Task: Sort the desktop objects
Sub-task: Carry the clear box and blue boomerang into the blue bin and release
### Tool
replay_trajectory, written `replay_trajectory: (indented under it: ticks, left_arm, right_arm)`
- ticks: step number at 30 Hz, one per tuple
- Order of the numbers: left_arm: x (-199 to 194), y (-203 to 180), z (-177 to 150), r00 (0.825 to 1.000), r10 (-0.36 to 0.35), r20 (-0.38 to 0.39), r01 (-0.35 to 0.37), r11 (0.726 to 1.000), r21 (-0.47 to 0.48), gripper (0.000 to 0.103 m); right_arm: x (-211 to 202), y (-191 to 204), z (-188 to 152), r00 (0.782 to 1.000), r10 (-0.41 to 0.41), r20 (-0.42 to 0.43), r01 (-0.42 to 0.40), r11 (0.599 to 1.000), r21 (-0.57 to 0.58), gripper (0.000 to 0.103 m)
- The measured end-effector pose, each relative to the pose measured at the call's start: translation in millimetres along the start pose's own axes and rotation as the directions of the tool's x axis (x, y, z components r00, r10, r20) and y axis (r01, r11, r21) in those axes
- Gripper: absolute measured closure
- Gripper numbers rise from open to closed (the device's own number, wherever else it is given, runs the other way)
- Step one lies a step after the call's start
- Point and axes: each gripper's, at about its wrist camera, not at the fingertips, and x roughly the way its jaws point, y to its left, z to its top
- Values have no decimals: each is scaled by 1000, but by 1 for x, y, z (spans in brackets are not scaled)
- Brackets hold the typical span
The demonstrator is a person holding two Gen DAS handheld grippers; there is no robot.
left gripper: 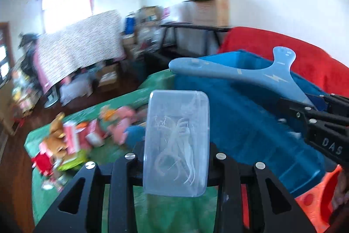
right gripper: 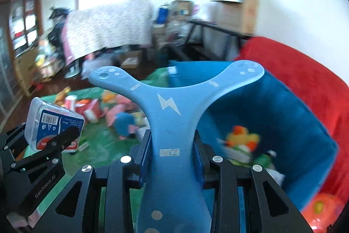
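**Both jaws closed on loads above the green worktop**

Left wrist view: the jaws of the left gripper [left gripper: 175, 167] are clamped on a clear plastic box [left gripper: 176, 143] of floss picks. Its long axis runs straight out along the fingers, free end pointing away. Beyond it lie the green worktop [left gripper: 122, 102], a blurred toy heap [left gripper: 87, 134] near its far left edge, and the blue bin [left gripper: 250, 123] to the right.

Right wrist view: the jaws of the right gripper [right gripper: 172, 158] are closed on the stem of a blue boomerang [right gripper: 170, 115]. The stem points forward, two arms spreading left and right over the bin's rim. A yellow duck toy [right gripper: 242, 138] lies inside the bin; a red cloth [right gripper: 305, 80] hangs behind it.
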Motion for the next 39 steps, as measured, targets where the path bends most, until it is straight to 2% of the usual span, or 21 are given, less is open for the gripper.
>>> replay_trajectory:
  ticks: [4, 9, 15, 20, 31, 34, 36, 38, 39]
  left_arm:
    - [1, -68, 25, 994, -111, 17, 109, 992, 66, 70]
    - [8, -141, 46, 981, -192, 24, 186, 972, 145, 70]
    - [29, -201, 58, 968, -250, -19, 249, 949, 193, 70]
    - [44, -220, 57, 961, -272, -49, 276, 936, 217, 70]
    - [65, -230, 48, 955, -273, -116, 293, 933, 212, 70]
    - [66, -230, 47, 954, -271, -129, 294, 928, 229, 70]
    - [64, -231, 46, 953, -275, -129, 299, 926, 232, 65]
    - [61, -231, 46, 951, -282, -124, 304, 924, 232, 55]
    - [59, -231, 46, 951, -285, -119, 306, 923, 233, 53]
  right_arm:
    - [-18, -67, -9, 994, -105, -3, 105, 992, 63, 70]
    - [-29, -132, -14, 977, -209, -31, 211, 972, 102, 70]
    - [-16, -177, -16, 964, -247, -95, 257, 961, 104, 70]
    - [2, -192, -21, 957, -252, -142, 268, 958, 102, 70]
    - [38, -218, -37, 937, -270, -220, 299, 948, 108, 69]
    - [39, -223, -42, 933, -272, -237, 305, 945, 117, 63]
    - [37, -224, -44, 929, -280, -244, 314, 942, 116, 58]
    - [32, -226, -45, 929, -280, -240, 316, 941, 124, 38]
    - [29, -226, -45, 929, -285, -238, 320, 939, 126, 36]
